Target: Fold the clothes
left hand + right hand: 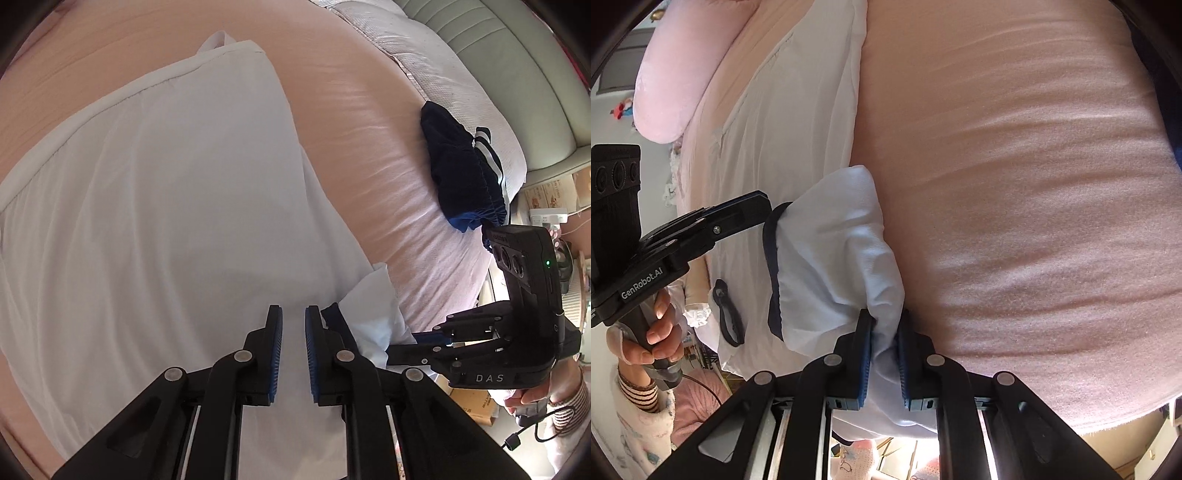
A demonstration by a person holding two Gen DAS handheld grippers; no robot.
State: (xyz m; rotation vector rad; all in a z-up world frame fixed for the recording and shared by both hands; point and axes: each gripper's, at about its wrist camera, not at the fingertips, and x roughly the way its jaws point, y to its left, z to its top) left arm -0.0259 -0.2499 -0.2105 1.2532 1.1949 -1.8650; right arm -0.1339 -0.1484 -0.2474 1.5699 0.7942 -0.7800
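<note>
While the white garment (166,206) is lying mostly flat on the pink bed (369,140), folding is only beginning. Left gripper (293,354), at 6 o'clock, is pinching its hem with fingers nearly closed; right gripper (884,360) is clamping the navy-trimmed sleeve (834,266), both angling steeply downward.

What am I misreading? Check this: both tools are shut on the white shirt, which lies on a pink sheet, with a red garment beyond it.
One thing is wrong: the garment beyond the shirt is dark navy with white stripes, not red; the left wrist view shows it. The rest stands: the left tool and right tool are shut on the white shirt, which lies on the pink sheet.
</note>
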